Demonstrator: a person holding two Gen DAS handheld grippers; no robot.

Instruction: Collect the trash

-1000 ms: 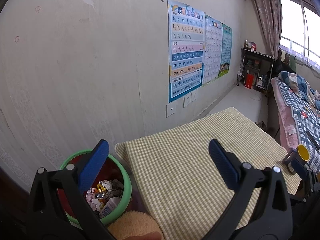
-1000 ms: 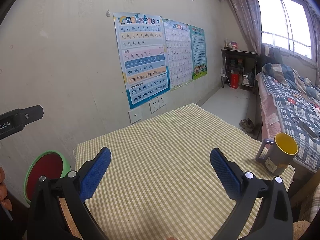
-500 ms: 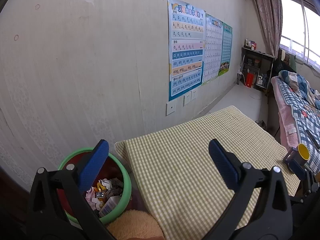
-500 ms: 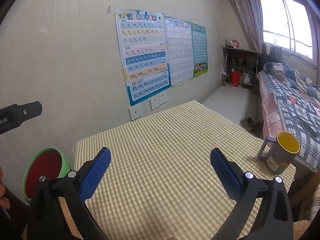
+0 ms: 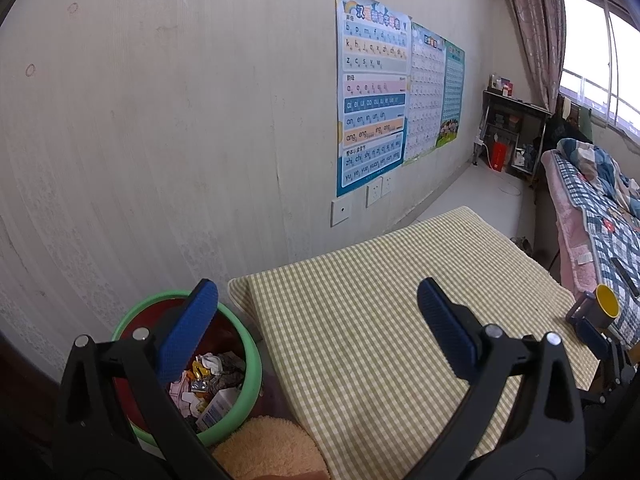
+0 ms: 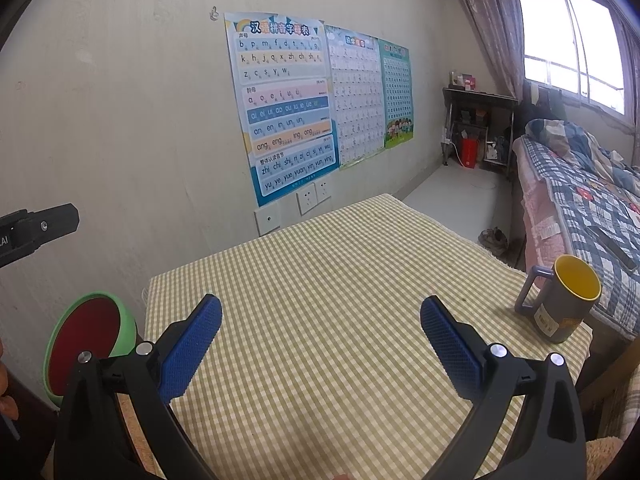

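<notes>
A green-rimmed bin (image 5: 248, 364) with a red inside stands on the floor left of the table; crumpled wrappers and paper (image 5: 208, 384) lie in it. In the right wrist view the same bin (image 6: 92, 336) shows at the lower left. My left gripper (image 5: 316, 332) is open and empty, its left blue pad over the bin, its right pad over the cloth. My right gripper (image 6: 320, 340) is open and empty above the checked tablecloth (image 6: 340, 288). No loose trash shows on the cloth.
A grey mug with a yellow inside (image 6: 564, 304) stands at the table's right edge. A wall with posters (image 6: 284, 108) runs behind the table. A bed (image 6: 588, 204) lies to the right. A fuzzy tan sleeve (image 5: 268, 448) shows beside the bin.
Both views have drifted only slightly; the mug sits a little further right in the right wrist view. Both grippers stay open and empty.
</notes>
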